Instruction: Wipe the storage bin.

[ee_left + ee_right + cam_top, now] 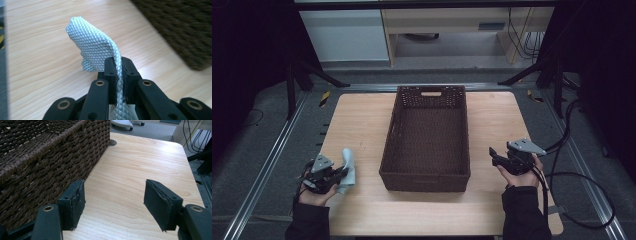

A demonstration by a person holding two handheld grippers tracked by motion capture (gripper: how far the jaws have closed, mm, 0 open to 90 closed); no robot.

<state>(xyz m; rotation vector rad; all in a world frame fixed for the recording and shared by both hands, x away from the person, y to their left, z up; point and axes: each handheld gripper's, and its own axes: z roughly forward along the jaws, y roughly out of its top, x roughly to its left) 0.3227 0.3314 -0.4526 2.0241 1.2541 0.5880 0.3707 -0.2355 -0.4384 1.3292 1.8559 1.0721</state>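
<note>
A pale blue textured cloth [348, 167] sits at the table's left side, pinched upright between the jaws of my left gripper [337, 176]. Seen from the left gripper view, the cloth [93, 47] rises above the shut gripper [119, 72] and curls over to the left. A dark brown woven basket [427, 137] stands in the middle of the table, nothing inside it. My right gripper [494, 156] hovers right of the basket, jaws spread wide. In the right gripper view the gripper [113, 202] holds nothing, and the basket wall [50, 162] lies just to its left.
The light wooden table [497, 115] is ringed by grey floor and metal rails. Black cables [577, 185] trail off the right side. White and beige furniture stands beyond the far edge. Bare tabletop [142, 162] lies right of the basket.
</note>
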